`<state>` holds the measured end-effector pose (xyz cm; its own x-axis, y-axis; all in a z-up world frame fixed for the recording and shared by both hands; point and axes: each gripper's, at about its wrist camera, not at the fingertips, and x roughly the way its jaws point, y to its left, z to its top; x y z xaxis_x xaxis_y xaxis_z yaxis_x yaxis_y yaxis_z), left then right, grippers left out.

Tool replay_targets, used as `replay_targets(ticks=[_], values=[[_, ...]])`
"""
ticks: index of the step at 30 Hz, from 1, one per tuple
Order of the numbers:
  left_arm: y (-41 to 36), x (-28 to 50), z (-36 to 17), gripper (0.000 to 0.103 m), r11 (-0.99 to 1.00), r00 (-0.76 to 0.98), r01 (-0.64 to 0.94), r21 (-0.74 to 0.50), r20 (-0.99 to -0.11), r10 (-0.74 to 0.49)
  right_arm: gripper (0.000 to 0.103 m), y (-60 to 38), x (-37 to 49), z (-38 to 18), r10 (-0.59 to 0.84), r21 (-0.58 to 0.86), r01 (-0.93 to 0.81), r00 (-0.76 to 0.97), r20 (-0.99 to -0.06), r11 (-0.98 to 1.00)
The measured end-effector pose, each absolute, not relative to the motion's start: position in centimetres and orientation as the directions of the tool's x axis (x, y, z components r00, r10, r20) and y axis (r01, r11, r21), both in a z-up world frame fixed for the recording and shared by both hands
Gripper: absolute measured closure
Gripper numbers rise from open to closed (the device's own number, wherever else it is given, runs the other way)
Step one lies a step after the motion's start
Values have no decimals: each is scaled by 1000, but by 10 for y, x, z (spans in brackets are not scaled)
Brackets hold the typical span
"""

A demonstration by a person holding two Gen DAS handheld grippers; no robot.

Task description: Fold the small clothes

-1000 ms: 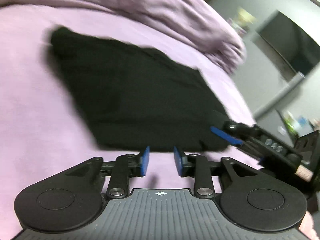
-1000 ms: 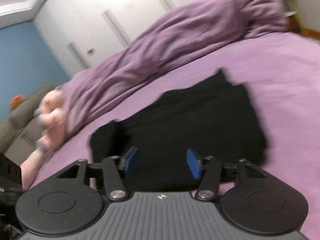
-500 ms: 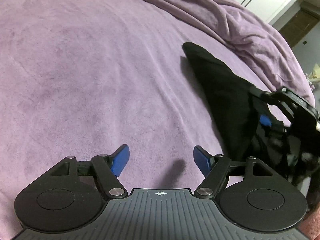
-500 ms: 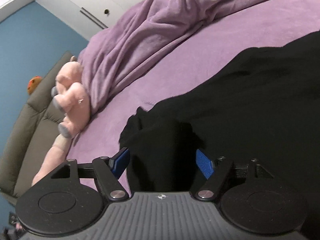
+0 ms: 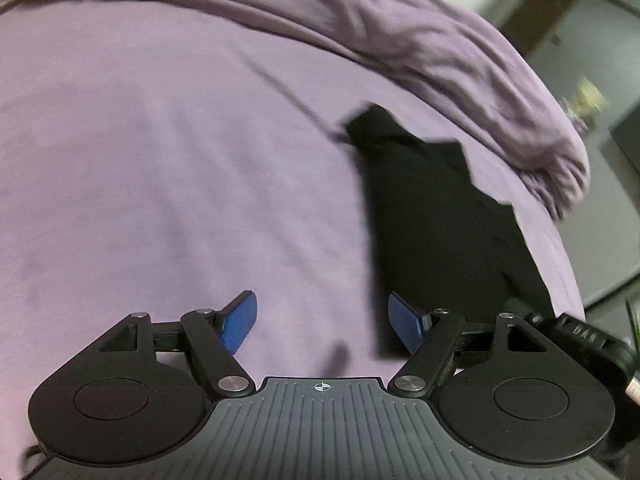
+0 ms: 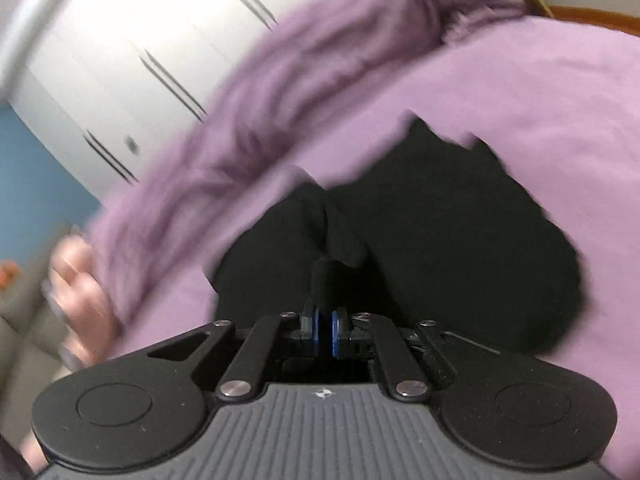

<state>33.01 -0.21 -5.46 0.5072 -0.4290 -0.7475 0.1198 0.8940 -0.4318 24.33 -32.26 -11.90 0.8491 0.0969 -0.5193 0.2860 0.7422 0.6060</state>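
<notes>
A black garment (image 5: 432, 220) lies on the purple bed sheet (image 5: 160, 160), stretched from the middle toward the right of the left wrist view. My left gripper (image 5: 320, 312) is open over bare sheet, with its right fingertip at the garment's near left edge and nothing between the pads. In the right wrist view the black garment (image 6: 440, 220) fills the centre. My right gripper (image 6: 325, 320) is closing, its blue pads almost together on a raised fold of the black cloth. That fold stands up in a ridge just ahead of the fingers.
A bunched purple duvet (image 5: 400, 32) runs along the far side of the bed, also in the right wrist view as the duvet (image 6: 280, 100). A pink plush toy (image 6: 76, 280) lies at its left end. White wardrobe doors (image 6: 120, 40) stand behind.
My right gripper's jaws have gone from wide apart over the garment to pinched on a fold of it. My left gripper opened wider and swung to the garment's left edge.
</notes>
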Motion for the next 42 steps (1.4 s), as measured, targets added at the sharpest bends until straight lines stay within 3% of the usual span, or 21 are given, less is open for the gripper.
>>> replay_targets(ticks=[2,4,5,10,12,14,15,18,20,22,24,25,28,29,30,32,33,34,36,38,42], values=[[-22,336,-56,25,898,488,141,-417,-760,-429,87,-333,233,-124,123,646,276,856,-502,712],[-33,338,-57,24,908,490,142,-393,-769,-410,64,-347,227,-125,165,704,248,871,-463,665],[-37,338,-57,24,911,494,151,-384,-769,-406,60,-354,227,-126,191,727,234,872,-450,645],[-52,332,-66,24,908,469,174,-380,-779,-416,58,-372,246,-133,311,804,202,848,-430,560],[-56,328,-68,23,911,459,194,-365,-787,-413,59,-372,253,-137,327,796,200,835,-443,571],[-62,324,-69,21,917,466,220,-333,-790,-398,77,-365,256,-138,322,779,193,832,-452,596],[-64,323,-69,21,920,467,227,-319,-793,-390,94,-360,256,-136,316,768,185,834,-452,613],[-66,323,-68,21,924,470,234,-302,-797,-379,95,-351,258,-128,288,752,227,825,-486,619],[-65,324,-69,21,924,473,231,-306,-795,-381,96,-359,251,-130,356,866,199,852,-385,459],[-62,327,-70,21,928,481,218,-302,-794,-371,96,-374,242,-149,442,979,150,875,-196,138],[-57,328,-69,22,939,508,189,-287,-790,-344,96,-382,234,-163,454,991,130,885,-109,-15],[-52,329,-69,22,943,522,170,-288,-785,-334,96,-385,230,-166,449,989,146,883,-137,14],[-39,332,-70,22,927,515,143,-346,-774,-368,95,-378,224,-151,329,818,301,805,-493,490],[-37,333,-70,22,928,514,144,-343,-775,-367,95,-373,224,-148,303,754,301,780,-547,584],[-35,332,-70,22,929,514,150,-339,-775,-366,93,-371,221,-144,309,732,272,774,-552,625],[-35,331,-71,22,930,510,159,-331,-779,-365,78,-376,216,-133,310,727,236,788,-531,645],[-36,331,-71,21,931,507,164,-325,-782,-362,63,-380,214,-127,293,724,221,808,-512,654],[-38,330,-71,21,934,507,172,-314,-784,-357,56,-384,216,-120,265,715,213,828,-494,666],[-42,329,-73,20,939,510,181,-291,-789,-343,53,-391,228,-110,242,694,210,836,-493,689],[-46,328,-75,18,944,511,186,-274,-793,-331,42,-396,248,-110,277,696,174,830,-484,697],[-53,328,-78,11,946,509,220,-237,-800,-318,42,-393,304,-119,345,672,138,773,-532,727]])
